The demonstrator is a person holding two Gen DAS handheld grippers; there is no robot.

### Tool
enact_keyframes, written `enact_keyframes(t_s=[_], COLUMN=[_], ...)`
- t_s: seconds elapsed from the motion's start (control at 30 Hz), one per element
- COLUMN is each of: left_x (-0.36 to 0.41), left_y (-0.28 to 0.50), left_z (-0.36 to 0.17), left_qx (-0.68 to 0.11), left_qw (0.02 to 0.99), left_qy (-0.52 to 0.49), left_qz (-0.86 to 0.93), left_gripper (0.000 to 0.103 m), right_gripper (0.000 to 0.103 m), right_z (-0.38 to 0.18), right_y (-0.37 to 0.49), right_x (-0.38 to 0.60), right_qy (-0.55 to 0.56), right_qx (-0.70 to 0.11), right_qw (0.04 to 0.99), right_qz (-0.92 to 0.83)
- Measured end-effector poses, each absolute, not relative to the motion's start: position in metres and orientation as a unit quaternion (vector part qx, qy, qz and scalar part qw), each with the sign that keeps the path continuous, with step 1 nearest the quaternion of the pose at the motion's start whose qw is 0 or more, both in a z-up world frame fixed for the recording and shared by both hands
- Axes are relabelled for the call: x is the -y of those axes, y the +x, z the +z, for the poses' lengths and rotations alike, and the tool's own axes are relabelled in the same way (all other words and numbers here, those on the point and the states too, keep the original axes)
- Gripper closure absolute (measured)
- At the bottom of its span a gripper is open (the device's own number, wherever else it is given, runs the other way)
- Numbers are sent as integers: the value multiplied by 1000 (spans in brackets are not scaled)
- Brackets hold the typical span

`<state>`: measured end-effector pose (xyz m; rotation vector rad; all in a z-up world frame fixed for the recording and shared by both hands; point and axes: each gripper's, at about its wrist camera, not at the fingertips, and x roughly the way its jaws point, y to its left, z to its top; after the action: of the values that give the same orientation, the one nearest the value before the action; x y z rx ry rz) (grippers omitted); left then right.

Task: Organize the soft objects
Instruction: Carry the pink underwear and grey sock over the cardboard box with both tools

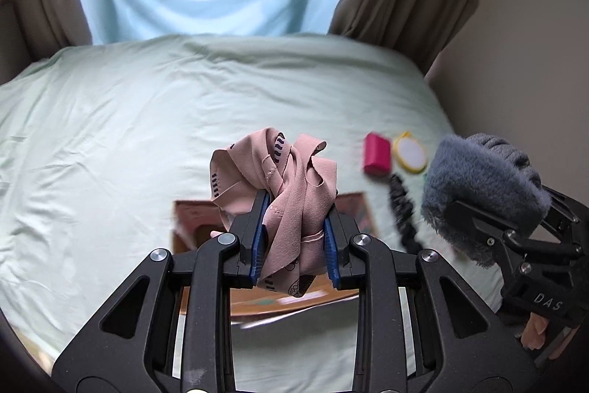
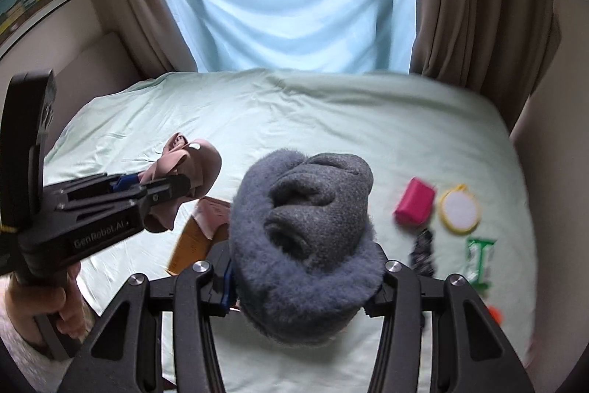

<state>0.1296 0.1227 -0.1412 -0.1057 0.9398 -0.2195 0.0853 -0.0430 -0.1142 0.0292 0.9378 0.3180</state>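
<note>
While left tongs (image 1: 294, 227) pinch crumpled pink fabric (image 1: 279, 168), right tongs (image 2: 302, 286) clamp fuzzy grey slipper (image 2: 313, 227).

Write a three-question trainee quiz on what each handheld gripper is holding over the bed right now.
1. True or false: the left gripper is shut on the crumpled pink printed cloth.
2. The right gripper holds which thing? A) fluffy grey-blue fleece bundle B) small magenta pouch C) round yellow-rimmed white patch
3. Fill in: below the pink cloth lies a brown cardboard ____ on the pale green bedsheet.

Key: 1 true; 2 A; 3 box.
</note>
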Motion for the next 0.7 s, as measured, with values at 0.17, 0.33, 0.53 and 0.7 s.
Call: enact_keyframes(t_s=[0.17, 0.33, 0.53, 0.7], left_x=[-161, -180, -176, -164], left_y=[140, 161, 181, 197], left_z=[-184, -233, -292, -341], left_qx=[-489, -532, -591, -639], left_qw=[866, 841, 801, 764], left_qy=[-33, -33, -37, -15], left_qz=[-103, -93, -88, -85], left_gripper=[79, 79, 79, 79], right_gripper=[57, 57, 57, 57], right_z=[-152, -200, -265, -302], right_y=[104, 131, 161, 175], right_x=[5, -10, -8, -11], right_qy=[27, 44, 85, 93], right_qx=[-498, -565, -637, -673], right_qw=[856, 817, 761, 732], right_qz=[135, 111, 87, 60])
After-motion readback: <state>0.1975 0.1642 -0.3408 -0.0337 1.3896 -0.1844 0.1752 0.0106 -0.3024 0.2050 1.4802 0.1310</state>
